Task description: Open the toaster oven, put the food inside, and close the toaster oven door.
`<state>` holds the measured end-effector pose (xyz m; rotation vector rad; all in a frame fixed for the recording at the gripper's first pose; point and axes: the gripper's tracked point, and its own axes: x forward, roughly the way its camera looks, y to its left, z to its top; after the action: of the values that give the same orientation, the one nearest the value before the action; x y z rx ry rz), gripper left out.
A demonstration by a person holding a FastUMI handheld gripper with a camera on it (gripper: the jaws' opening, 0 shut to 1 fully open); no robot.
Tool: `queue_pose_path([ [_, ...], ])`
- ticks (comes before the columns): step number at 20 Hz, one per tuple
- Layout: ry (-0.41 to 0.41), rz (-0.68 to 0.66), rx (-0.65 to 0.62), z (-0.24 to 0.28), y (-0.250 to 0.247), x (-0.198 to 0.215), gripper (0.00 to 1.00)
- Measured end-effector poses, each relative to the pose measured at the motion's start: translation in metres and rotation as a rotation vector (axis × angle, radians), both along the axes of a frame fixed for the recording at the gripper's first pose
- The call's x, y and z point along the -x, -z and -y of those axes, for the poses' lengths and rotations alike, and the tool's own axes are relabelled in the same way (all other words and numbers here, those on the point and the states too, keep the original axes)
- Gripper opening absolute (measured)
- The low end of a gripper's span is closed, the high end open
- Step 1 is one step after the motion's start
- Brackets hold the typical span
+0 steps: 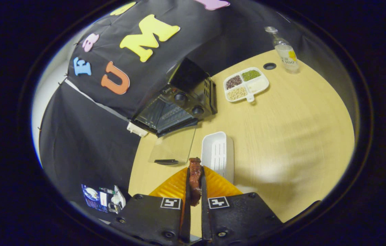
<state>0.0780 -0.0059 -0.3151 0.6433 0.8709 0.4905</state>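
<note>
My gripper [195, 171] is shut on a strip of dark reddish-brown food [195, 181], which stands pinched between the two orange fingers [173, 186]. Beyond the fingers, a black toaster oven [179, 102] sits at the back of the wooden table against the booth wall. Its glass door [172, 148] is folded down flat onto the table, with the dark handle at its near edge. The oven's inside, with its wire rack, lies open. A white, ribbed, rectangular dish [217, 153] stands just ahead of the fingers, to the right of the door.
A white divided plate [246, 84] with beans and grains sits further back on the table [281, 136]. A clear bottle [285, 51] stands at the far edge beside a round cable hole [269, 66]. Left of the table, low down, lie some packets [104, 200].
</note>
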Motion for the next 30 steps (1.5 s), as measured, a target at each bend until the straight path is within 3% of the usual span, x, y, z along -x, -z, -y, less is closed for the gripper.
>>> queue_pose_path([
  [7,0.201,0.080,-0.031,-0.065,-0.041,0.042,0.16],
  [12,0.352,0.103,-0.144,-0.123,-0.058,0.031,0.16],
  [20,0.496,0.127,-0.209,-0.199,-0.041,-0.051,0.16],
  [27,0.670,0.066,-0.275,-0.222,0.010,-0.157,0.16],
  [30,0.705,0.063,-0.264,-0.227,0.026,-0.195,0.16],
])
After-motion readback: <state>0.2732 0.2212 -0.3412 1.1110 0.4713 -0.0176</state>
